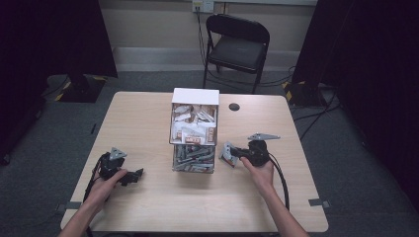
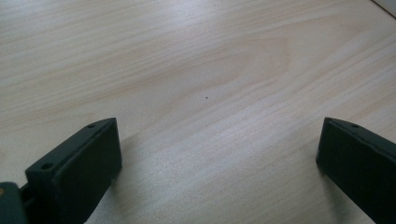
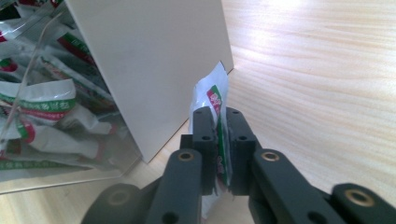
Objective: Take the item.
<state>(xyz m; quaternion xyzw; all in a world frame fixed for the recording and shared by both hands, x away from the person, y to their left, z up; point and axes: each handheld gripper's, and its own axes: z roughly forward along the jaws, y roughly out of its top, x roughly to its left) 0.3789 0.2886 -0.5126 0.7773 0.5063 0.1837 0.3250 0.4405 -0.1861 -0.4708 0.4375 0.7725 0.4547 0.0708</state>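
Note:
A two-tier box [image 1: 194, 129] stands mid-table, its white upper part full of small sachets [image 1: 193, 123] and its clear lower part [image 1: 193, 159] holding more. My right gripper [image 1: 231, 153] sits just right of the box, low over the table, shut on one white sachet [image 1: 228, 152] with red and green print. In the right gripper view the sachet [image 3: 215, 100] stands edge-on between the pads, the gripper [image 3: 221, 154] close beside the box's white wall [image 3: 154, 60]. My left gripper [image 1: 136, 174] rests at the front left of the table, jaws wide apart over bare wood [image 2: 205, 98] with nothing between them.
A black folding chair [image 1: 237, 47] stands beyond the far edge. A small dark round mark [image 1: 234, 106] lies on the table behind the box. Tape marks [image 1: 318, 202] sit at the front corners. Cables trail across the floor at right.

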